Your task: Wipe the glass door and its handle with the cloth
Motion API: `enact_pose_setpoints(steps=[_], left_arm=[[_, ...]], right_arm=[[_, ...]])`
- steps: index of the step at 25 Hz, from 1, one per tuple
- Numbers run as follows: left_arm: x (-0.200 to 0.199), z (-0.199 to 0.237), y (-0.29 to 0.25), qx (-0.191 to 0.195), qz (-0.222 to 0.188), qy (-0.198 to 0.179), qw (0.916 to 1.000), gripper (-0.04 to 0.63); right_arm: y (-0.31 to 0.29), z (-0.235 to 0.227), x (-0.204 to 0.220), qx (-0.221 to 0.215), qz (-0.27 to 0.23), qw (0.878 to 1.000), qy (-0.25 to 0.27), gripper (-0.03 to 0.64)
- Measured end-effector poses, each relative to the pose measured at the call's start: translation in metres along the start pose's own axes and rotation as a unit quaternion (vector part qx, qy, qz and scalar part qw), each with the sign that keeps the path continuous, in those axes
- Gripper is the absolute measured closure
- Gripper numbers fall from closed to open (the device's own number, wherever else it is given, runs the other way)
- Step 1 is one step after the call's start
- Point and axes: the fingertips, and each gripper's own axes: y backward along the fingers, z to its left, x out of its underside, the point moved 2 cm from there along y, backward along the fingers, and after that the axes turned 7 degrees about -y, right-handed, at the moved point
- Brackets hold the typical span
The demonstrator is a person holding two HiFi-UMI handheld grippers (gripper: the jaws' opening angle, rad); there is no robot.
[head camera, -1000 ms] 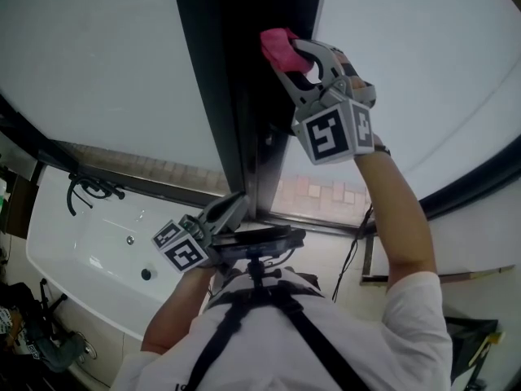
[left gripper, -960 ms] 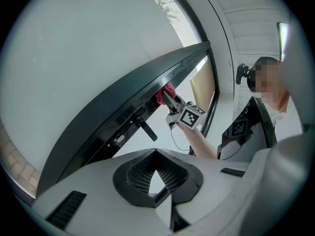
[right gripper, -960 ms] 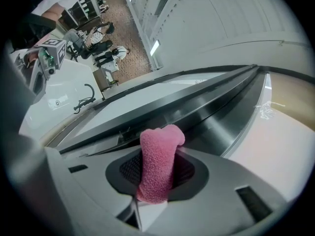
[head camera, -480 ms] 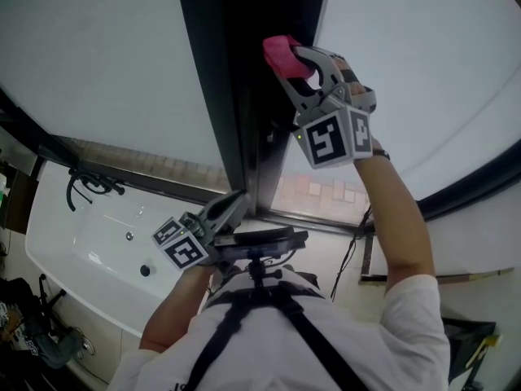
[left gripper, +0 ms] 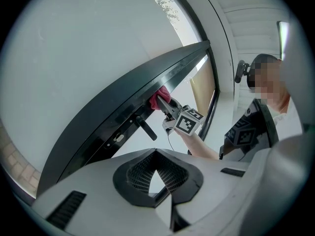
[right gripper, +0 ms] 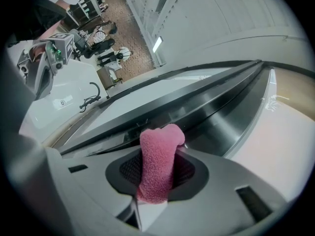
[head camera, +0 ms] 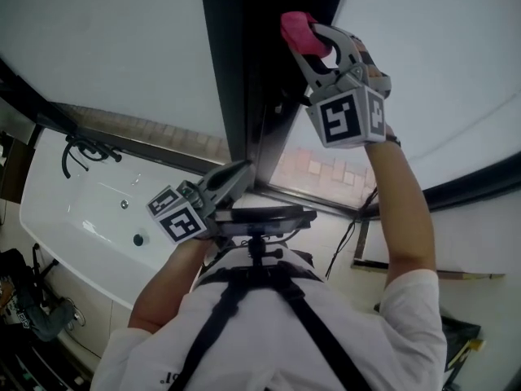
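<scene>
Head view: right tool (head camera: 308,39), clamping pink cloth (head camera: 293,28), now shows higher against door frame (head camera: 244,72) (left tool (head camera: 242,172) closed).

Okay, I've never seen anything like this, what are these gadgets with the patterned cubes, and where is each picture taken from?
A person holds a two-fingered gripper in each hand; the cubes are part of them. One picture comes from a head camera looking down; the other two from cameras riding on each gripper. The right gripper pinches a pink cloth in its fingers at the dark door frame. The left gripper holds nothing. A white tub lies below.
</scene>
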Motion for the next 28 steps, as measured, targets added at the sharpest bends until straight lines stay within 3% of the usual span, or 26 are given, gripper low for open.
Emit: enact_pose_setpoints(steps=[28], left_arm=[[0.004, -0.007, -0.002, 0.006, 0.016, 0.016, 0.9997, 0.603]], right_arm=[[-0.014, 0.034, 0.01, -0.032, 0.036, 0.995, -0.086, 0.515]])
